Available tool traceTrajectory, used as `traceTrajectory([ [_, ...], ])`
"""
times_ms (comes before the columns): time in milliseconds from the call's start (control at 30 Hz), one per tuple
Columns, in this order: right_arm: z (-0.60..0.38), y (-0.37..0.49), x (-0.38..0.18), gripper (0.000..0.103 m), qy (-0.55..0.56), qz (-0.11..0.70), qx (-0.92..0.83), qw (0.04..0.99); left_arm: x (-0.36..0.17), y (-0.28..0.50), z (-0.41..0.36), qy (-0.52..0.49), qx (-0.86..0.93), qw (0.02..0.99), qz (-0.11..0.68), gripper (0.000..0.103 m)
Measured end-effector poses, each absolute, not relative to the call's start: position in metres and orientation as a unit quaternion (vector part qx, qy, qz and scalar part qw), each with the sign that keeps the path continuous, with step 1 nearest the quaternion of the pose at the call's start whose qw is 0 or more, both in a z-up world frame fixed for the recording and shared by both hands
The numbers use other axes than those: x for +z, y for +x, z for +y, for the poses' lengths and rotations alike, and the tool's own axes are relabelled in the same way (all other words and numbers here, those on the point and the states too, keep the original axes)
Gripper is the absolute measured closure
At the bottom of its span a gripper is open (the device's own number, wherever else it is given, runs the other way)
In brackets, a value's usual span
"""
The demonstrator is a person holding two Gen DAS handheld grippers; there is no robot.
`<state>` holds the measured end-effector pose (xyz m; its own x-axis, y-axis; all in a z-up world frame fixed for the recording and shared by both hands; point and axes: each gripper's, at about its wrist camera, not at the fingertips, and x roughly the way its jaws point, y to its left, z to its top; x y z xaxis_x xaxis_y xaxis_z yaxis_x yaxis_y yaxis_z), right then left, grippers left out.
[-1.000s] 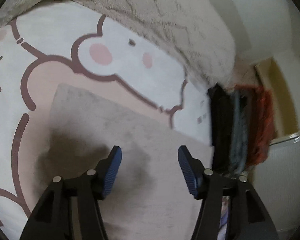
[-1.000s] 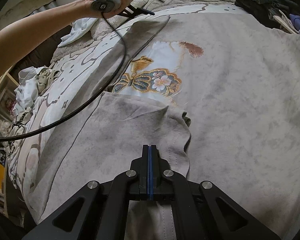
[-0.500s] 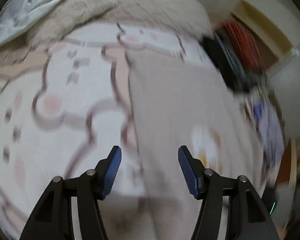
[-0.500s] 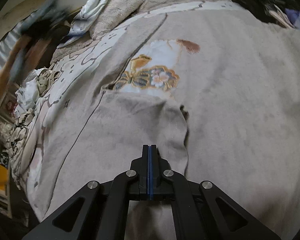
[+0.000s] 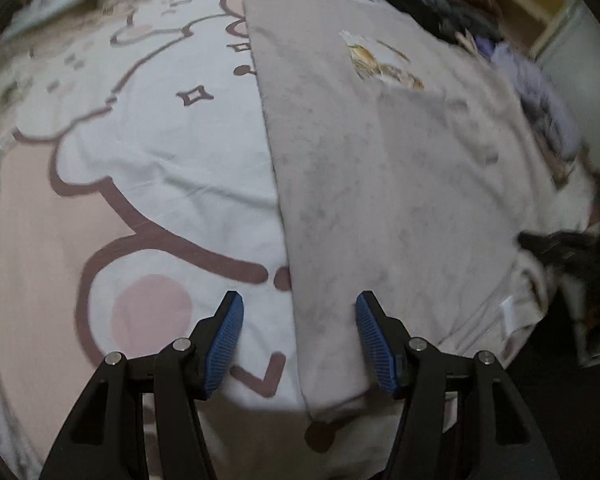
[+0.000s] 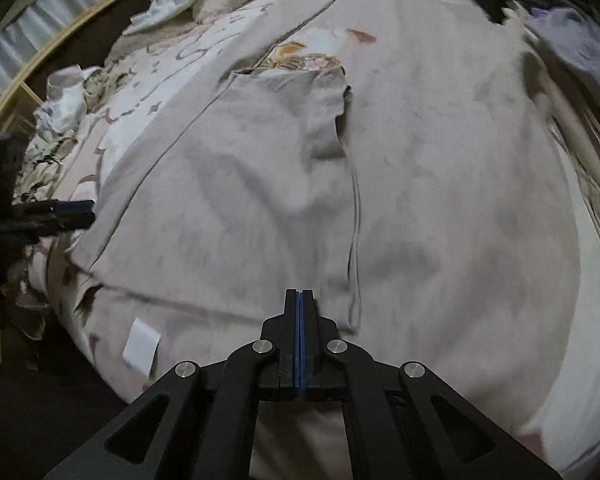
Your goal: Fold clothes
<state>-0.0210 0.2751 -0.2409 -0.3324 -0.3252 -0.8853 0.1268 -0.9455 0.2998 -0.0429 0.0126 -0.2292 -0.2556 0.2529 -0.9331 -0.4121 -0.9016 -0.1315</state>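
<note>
T-shirt (image 6: 420, 184): soft mottled grey knit with a floral print (image 6: 304, 60) toward 12 o'clock; it lay flat on the bed, one side folded in to a straight edge, sleeve on top.
Care label (image 6: 140, 344): small white rectangle at 7 o'clock.
Bedsheet (image 5: 148, 168): smooth white-pink cartoon cotton.
Left claw (image 5: 298, 332): ribbed blue pads roughly half apart, empty, straddling the folded edge.
Right claw (image 6: 299, 300): pressed fully together over the shirt; whether it pinched fabric was unclear.

Left hand-held gripper (image 5: 299, 338) jaws apart, right hand-held gripper (image 6: 299, 300) closed
</note>
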Motion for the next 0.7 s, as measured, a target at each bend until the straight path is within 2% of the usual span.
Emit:
traceTrajectory([
  [167, 0.322, 0.011, -0.212, 0.103, 0.482, -0.239, -0.835, 0.116, -0.190, -0.028, 0.051, -0.510, 0.816, 0.264, 0.074, 0.044],
  [233, 0.348, 0.026, -0.208, 0.096, 0.452, -0.308, -0.833, 0.087, -0.177, -0.020, 0.075, -0.483, 0.819, 0.301, 0.074, 0.044],
  [267, 0.362, 0.036, -0.208, 0.087, 0.433, -0.348, -0.828, 0.073, -0.176, -0.018, 0.086, -0.477, 0.817, 0.316, 0.074, 0.044],
  [300, 0.377, 0.047, -0.209, 0.067, 0.412, -0.389, -0.822, 0.058, -0.176, -0.015, 0.101, -0.472, 0.813, 0.333, 0.078, 0.044],
  [367, 0.394, 0.064, -0.213, 0.043, 0.381, -0.439, -0.813, 0.037, -0.178, -0.009, 0.131, -0.462, 0.805, 0.363, 0.086, 0.044],
  [567, 0.400, 0.080, -0.255, 0.043, 0.363, -0.567, -0.737, 0.059, -0.208, 0.002, 0.193, -0.465, 0.782, 0.406, 0.089, 0.044],
  [700, 0.392, 0.072, -0.285, 0.044, 0.355, -0.605, -0.710, 0.061, -0.240, 0.010, 0.215, -0.485, 0.773, 0.378, 0.157, 0.045],
])
